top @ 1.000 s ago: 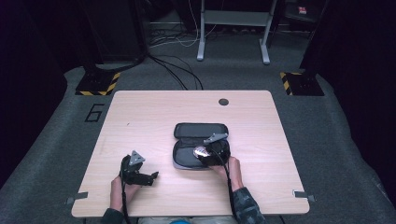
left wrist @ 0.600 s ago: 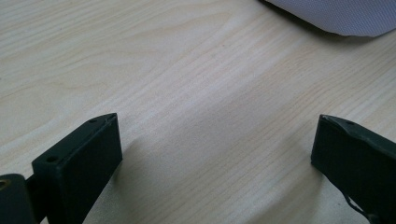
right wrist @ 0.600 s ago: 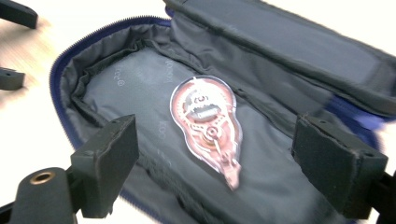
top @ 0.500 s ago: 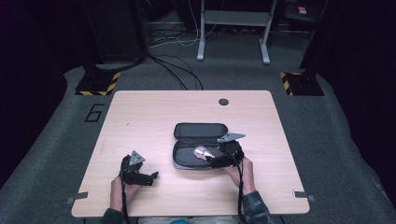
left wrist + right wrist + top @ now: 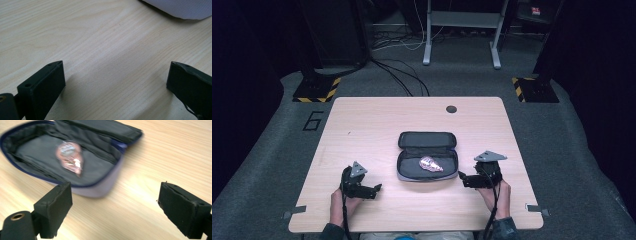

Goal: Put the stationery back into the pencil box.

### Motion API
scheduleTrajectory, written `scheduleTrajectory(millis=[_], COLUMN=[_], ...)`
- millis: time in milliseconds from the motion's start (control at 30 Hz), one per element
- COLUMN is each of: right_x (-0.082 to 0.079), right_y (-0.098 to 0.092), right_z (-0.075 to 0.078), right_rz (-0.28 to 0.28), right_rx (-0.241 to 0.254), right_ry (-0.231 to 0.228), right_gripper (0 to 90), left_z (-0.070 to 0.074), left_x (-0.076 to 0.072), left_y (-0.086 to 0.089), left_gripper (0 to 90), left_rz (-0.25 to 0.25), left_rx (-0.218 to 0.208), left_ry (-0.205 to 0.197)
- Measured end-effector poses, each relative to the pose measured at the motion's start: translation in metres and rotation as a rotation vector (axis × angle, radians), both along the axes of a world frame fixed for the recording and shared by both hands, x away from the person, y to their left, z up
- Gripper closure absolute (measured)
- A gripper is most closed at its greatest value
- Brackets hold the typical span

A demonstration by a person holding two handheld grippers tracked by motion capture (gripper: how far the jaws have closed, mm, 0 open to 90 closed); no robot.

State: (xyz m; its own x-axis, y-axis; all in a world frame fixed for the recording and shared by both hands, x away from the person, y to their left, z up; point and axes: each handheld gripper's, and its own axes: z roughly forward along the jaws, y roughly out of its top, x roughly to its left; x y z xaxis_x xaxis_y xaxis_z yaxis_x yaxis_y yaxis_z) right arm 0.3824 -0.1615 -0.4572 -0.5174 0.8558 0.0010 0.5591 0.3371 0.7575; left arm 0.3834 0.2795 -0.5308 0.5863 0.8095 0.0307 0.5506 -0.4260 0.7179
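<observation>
Open zip pouch lies flat mid-tabletop, lid flap folded back away from the person, so the inside faces up. 1 small shiny pink packet rests on the dark lining of the near half; in the right gripper view it sits ahead and left of the fingers, inside the pouch, blurred, print unreadable.

Right gripper is just off the pouch's right end, low over the tabletop, pointing back toward the pouch. Its jaws have just been opening and now stand wide, nothing between the fingers, only bare wood. Packet lies loose in the pouch, apart from both grippers. Judgement: the packet is already put in, and the wide fingers fit a release; the right hand is clear of the pouch.

Left gripper sits near the front edge, left of the pouch and apart from it. Fingers wide, nothing held, wood grain between them; the pouch's grey outer edge shows far ahead and to the right of them. Judgement: parked there, ready to steady the pouch.

Likely next: fold the flap over and zip shut, needing 1 gripper to hold the pouch down. Risk: soft fabric slides on smooth wood.
</observation>
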Motion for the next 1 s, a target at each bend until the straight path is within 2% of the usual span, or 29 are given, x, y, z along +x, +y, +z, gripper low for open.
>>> scheduleTrajectory(millis=[333,400,500,633,700,767,800,1000], right_x=[-0.017,-0.019,-0.021,-0.025,-0.025,-0.026,-0.028,-0.028], right_y=[-0.048,-0.056,-0.070,-0.084,-0.089,-0.092,-0.092,-0.093], right_z=[-0.029,-0.037,-0.049,-0.060,-0.065,-0.072,-0.073,-0.073], right_rz=[-0.130,-0.162,-0.204,-0.262,-0.278,-0.283,-0.293,-0.298], right_rx=[-0.009,0.000,-0.007,-0.013,-0.030,-0.026,-0.018,-0.019], right_ry=[0.014,0.047,0.066,0.063,0.069,0.072,0.052,0.055], right_gripper=[9.7,6.3,2.7,0.0,0.0,0.0,0.0,0.0], left_z=[0.000,0.000,0.000,0.000,0.000,0.000,0.000,0.001], left_x=[0.000,0.000,0.000,0.000,0.000,0.000,0.000,0.000], left_y=[0.000,0.000,0.000,0.000,0.000,0.000,0.000,0.000], left_gripper=[1.8,1.8,1.8,1.8,1.7,1.8,1.8,1.8], left_rz=[0.001,0.000,-0.001,0.000,-0.001,0.000,0.001,-0.001], left_rx=[-0.002,0.000,0.000,0.000,0.000,0.000,0.000,0.002], left_ry=[0.001,0.000,0.000,0.000,0.000,0.000,0.002,0.011])
